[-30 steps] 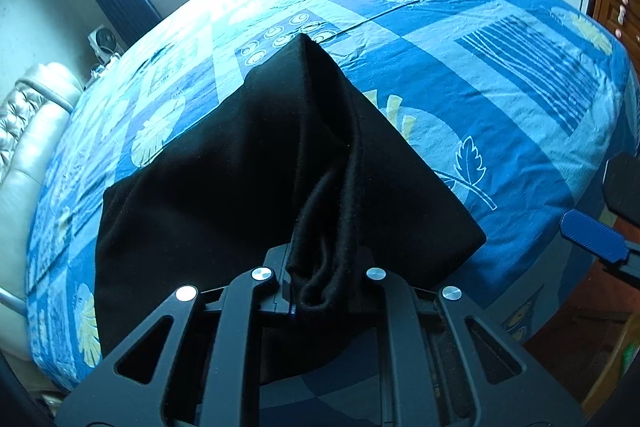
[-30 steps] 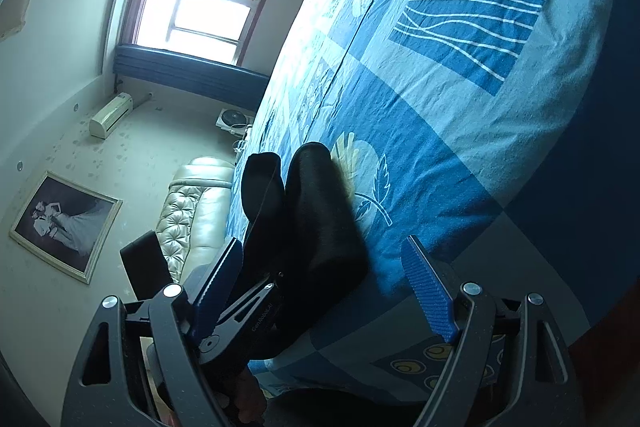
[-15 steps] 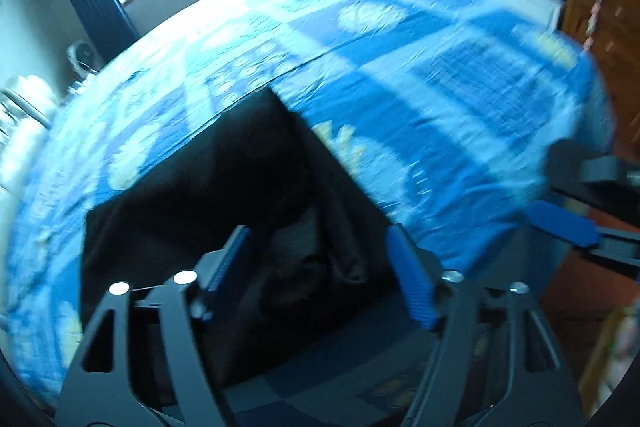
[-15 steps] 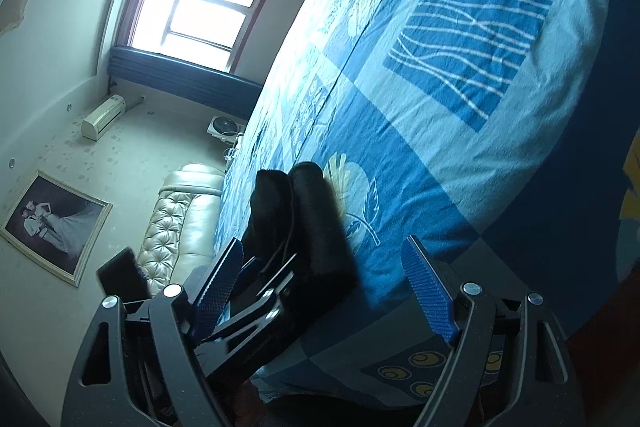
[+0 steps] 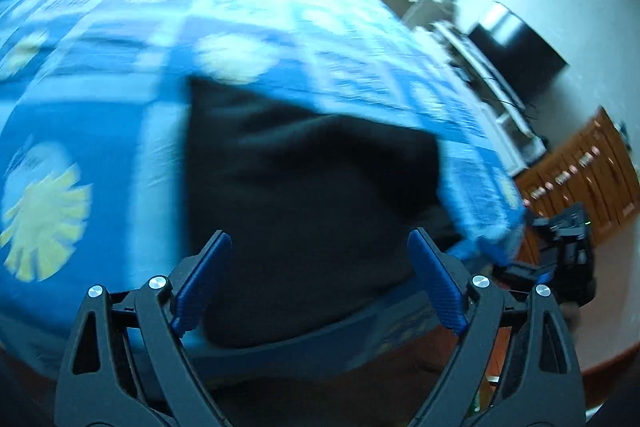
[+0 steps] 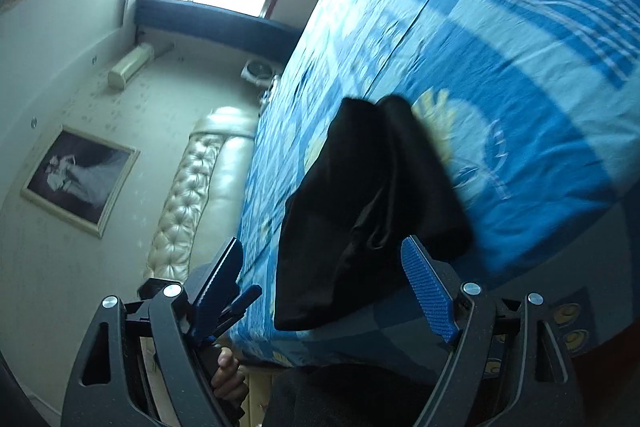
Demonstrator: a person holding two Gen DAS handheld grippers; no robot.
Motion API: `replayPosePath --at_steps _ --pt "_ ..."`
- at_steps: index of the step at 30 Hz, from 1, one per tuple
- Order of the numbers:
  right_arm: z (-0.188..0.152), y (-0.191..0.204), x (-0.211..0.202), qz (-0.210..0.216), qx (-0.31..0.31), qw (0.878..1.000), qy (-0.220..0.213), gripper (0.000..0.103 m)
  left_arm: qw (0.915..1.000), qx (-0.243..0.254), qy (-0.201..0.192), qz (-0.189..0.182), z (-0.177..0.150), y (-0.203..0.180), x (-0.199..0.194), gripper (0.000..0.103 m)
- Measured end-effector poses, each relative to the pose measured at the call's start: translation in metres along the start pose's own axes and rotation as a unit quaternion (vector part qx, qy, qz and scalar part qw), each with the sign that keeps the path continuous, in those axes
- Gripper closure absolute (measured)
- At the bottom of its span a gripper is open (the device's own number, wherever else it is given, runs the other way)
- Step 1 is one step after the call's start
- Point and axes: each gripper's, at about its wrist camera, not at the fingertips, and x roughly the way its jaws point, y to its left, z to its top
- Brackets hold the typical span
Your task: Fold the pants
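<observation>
The black pants lie on the bed, near its front edge, as a compact dark bundle with 1 corner close to the hanging side of the cover. In the right wrist view the pants look folded in layers, but the top is still a little puffy with a crease in the middle. I judge that the main folds are done and only flattening or 1 last fold may be left; the blur does not let me say more.

My left claw has just been opening, and now its jaws stand wide with nothing between them; the pants are beyond the tips. My right claw is also wide apart and carries nothing. Under it I see a hand on the other tool's handle.
</observation>
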Motion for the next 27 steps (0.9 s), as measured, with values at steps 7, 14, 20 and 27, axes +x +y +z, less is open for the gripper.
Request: replayPosePath --at_steps 7,14,20,27 --pt "0.003 0.003 0.031 -0.086 -0.007 0.996 0.005 0.023 0.9952 -0.088 0.03 -0.028 -0.022 0.065 0.006 0.014" --pt "0.003 -0.003 0.05 -0.135 -0.028 0.99 0.031 0.086 0.9915 -0.108 0.039 -0.061 -0.029 0.065 0.022 0.014" --pt "0.006 0.009 0.032 -0.15 -0.066 0.987 0.005 0.091 0.9909 -0.108 0.043 -0.067 -0.028 0.058 0.028 0.014" --pt "0.009 -0.03 0.034 -0.138 -0.018 0.99 0.01 0.091 0.9905 -0.111 0.059 -0.056 -0.025 0.059 0.045 0.014"
